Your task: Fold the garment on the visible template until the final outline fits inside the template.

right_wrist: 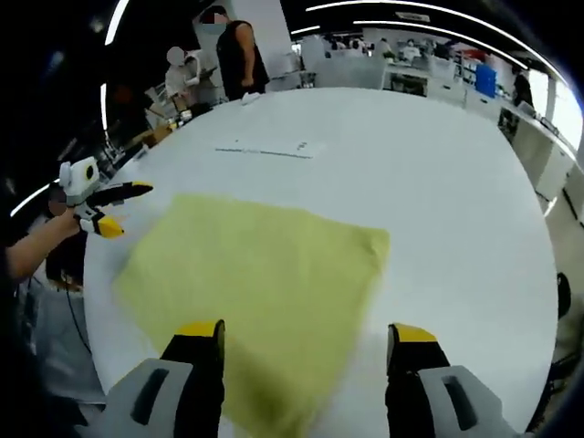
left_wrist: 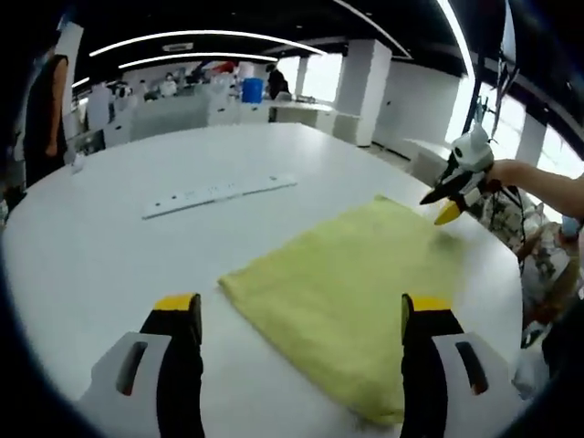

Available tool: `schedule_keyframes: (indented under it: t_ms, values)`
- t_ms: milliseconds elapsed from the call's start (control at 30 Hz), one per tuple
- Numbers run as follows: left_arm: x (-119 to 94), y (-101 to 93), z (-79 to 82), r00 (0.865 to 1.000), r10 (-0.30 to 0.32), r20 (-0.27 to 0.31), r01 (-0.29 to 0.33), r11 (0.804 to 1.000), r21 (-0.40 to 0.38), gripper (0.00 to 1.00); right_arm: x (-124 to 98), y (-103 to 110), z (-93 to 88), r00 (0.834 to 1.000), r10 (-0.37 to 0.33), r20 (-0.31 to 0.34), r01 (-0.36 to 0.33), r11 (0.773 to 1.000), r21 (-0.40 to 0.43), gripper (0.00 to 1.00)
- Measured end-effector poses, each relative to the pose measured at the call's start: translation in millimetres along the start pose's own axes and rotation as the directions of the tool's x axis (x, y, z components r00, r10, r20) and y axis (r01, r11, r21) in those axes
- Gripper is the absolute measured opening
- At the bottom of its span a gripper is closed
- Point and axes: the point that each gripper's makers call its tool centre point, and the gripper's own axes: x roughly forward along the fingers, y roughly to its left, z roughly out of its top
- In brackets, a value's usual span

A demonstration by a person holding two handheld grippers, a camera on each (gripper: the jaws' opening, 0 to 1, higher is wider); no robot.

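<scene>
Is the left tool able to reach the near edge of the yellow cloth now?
Probably yes: the left tool is open above the yellow cloth, and nothing lies between them on the white table.

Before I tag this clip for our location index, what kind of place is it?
Probably an open-plan office or lab. A big white table holds a yellow cloth, rows of white desks stand behind it, long strip lights run along the dark ceiling, and a person stands nearby.

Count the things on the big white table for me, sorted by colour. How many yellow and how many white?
Yellow: 1, the cloth lying flat.
White: 1, the long strip beyond the cloth.
Total: 2 things on the table.
</scene>
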Motion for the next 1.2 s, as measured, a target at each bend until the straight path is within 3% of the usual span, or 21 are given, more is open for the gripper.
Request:
schedule_keyframes:
  t_ms: [133,267,400,800,1000,1200]
  values:
    - [-7,-13.5,-2.0,0.999,-0.033,0.018,0.032,0.999,0.038,0.92,-9,9,-8.7,1.000,0.020,0.009,-0.020,1.000,0.011,0.68]
    - [-15,-23.4,-11.9,0.998,-0.058,-0.005,0.058,0.996,0.062,0.94,-19,17,-17.1,0.999,0.045,0.018,-0.045,0.999,0.021,0.66]
    - [-24,-31.7,-20.7,0.997,-0.076,-0.003,0.076,0.996,0.052,0.96,-28,21,-26.3,0.998,0.060,0.024,-0.061,0.998,0.035,0.65]
    - [-45,-45.7,-48.1,0.997,-0.068,-0.019,0.070,0.993,0.092,0.89,-40,30,-63.7,0.996,0.094,-0.011,-0.093,0.995,0.041,0.53]
    - [-51,-46.1,-69.2,0.997,-0.058,-0.049,0.061,0.996,0.062,0.81,-39,31,-72.9,0.995,0.100,-0.009,-0.099,0.994,0.046,0.47]
    - [-57,-46.0,-85.8,0.996,-0.055,-0.069,0.057,0.998,0.021,0.59,-38,27,-78.6,0.997,0.078,0.009,-0.078,0.995,0.054,0.37]
